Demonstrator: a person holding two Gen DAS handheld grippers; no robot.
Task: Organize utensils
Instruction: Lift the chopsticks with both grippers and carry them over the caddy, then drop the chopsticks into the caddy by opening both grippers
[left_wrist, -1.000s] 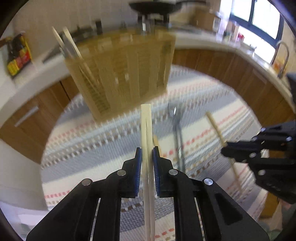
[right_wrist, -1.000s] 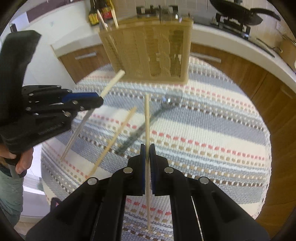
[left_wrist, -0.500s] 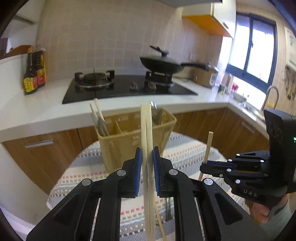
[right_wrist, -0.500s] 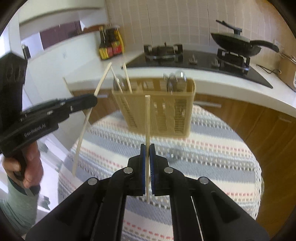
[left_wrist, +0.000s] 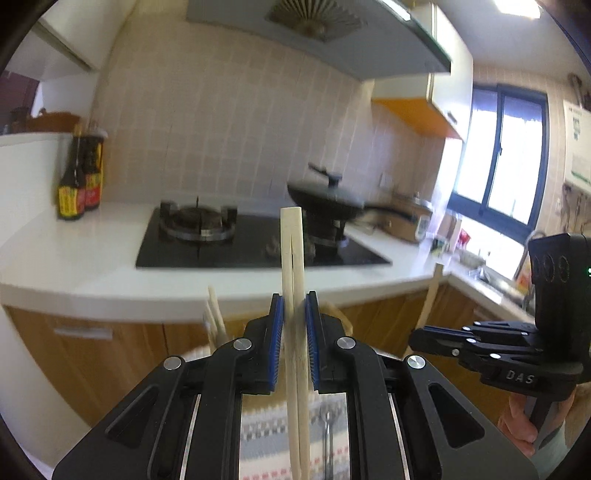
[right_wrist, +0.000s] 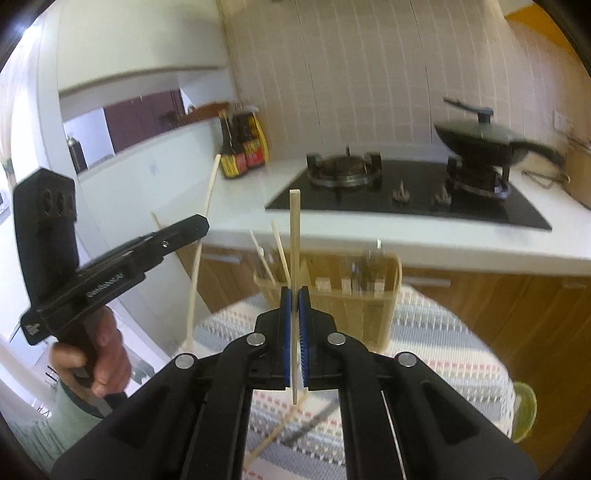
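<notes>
kitchen behind: hob, lidded pan, two sauce bottles; striped worktop (right_wrist: 443, 343) below. since second ago both tongs rose off cloth, view swung from cloth up to wall. left tongs (left_wrist: 294, 314) clamped on two chopsticks (left_wrist: 291, 251); right tongs (right_wrist: 294, 295) clamped on one chopstick (right_wrist: 294, 229). sticks lifted, likely bound for yellow basket (right_wrist: 354, 306), not yet dropped in. basket held three sticks, some spoons. on cloth remained one chopstick (right_wrist: 273, 437), one metal utensil (right_wrist: 314, 421).
</notes>
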